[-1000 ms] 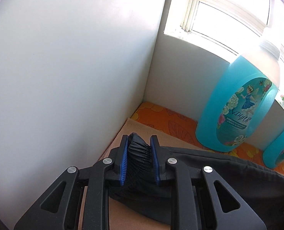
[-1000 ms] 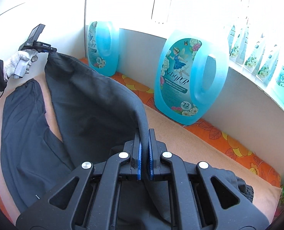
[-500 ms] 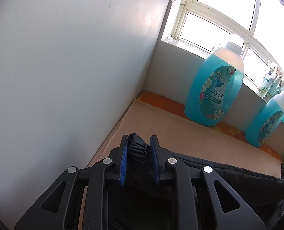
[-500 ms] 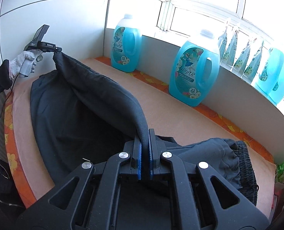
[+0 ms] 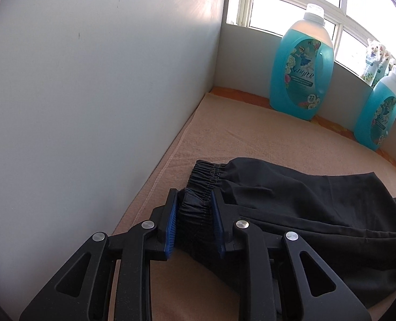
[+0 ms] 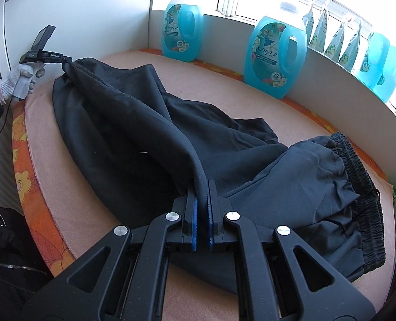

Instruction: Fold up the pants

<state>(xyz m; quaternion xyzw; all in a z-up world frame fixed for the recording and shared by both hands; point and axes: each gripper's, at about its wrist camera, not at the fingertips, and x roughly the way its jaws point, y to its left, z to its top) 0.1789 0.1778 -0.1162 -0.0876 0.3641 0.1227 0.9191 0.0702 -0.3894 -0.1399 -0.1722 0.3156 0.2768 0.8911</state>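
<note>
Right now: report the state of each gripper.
Left gripper: closed on the pants' elastic cuff.
Right gripper: closed on a fold of the pants.

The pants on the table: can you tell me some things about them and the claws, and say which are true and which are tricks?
1. The left claw pinches a bunched elastic cuff of the pants. True.
2. The right claw is wide open with nothing in it. False: it is shut on a fold of the dark fabric.
3. The pants are bright red. False: they are black or very dark.
4. Blue jugs stand along the wall under the window. True.
5. The pants are already a neat small square. False: they lie spread and rumpled over the peach cloth.
</note>
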